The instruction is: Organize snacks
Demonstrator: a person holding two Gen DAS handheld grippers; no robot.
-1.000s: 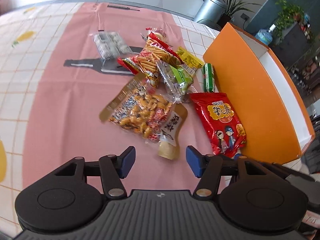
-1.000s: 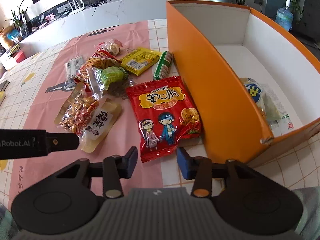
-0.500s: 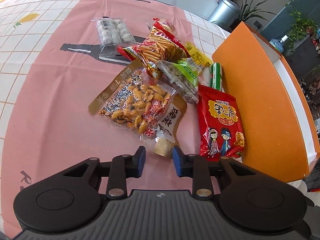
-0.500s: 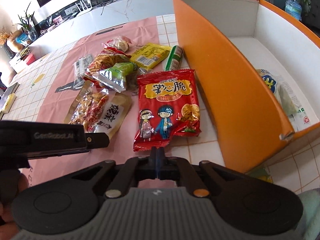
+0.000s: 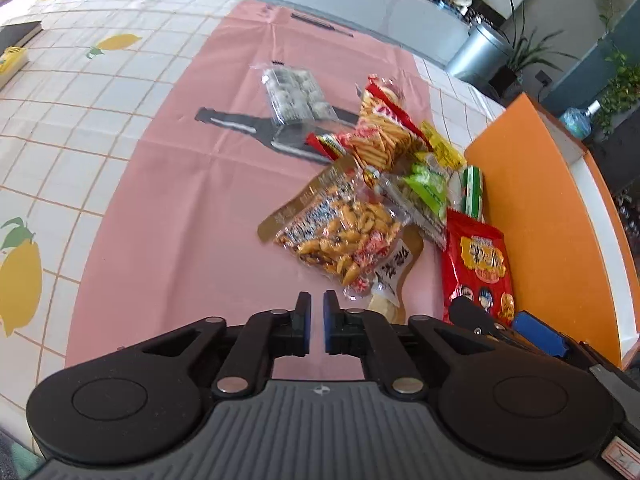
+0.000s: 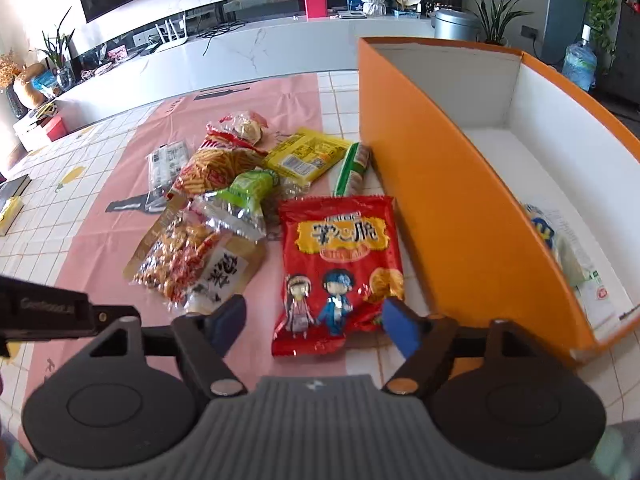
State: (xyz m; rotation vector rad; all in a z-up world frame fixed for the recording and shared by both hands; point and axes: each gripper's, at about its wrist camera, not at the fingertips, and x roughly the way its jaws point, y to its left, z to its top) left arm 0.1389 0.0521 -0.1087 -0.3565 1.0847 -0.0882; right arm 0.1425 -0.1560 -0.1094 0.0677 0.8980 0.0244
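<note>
A pile of snack packets lies on the pink cloth beside an orange box (image 6: 448,216). A red cartoon packet (image 6: 340,268) lies nearest, right in front of my right gripper (image 6: 314,322), which is open and straddles its near end. It also shows in the left wrist view (image 5: 478,268). A clear bag of peanuts (image 5: 340,236) lies just ahead of my left gripper (image 5: 316,322), which is almost shut and empty. A red stick-snack bag (image 5: 384,136), a green packet (image 6: 250,192), a yellow packet (image 6: 306,156) and a green roll (image 6: 352,168) lie behind.
The orange box (image 5: 544,224) holds a few packets (image 6: 560,248) at its near end. A clear tray of round sweets (image 5: 296,94) lies at the far side of the pile. The pink cloth (image 5: 168,184) covers a tiled tablecloth with lemons.
My left gripper has closed from wide open to nearly shut and shifted left. My right gripper shut half a second ago and has opened wide again at the red packet.
</note>
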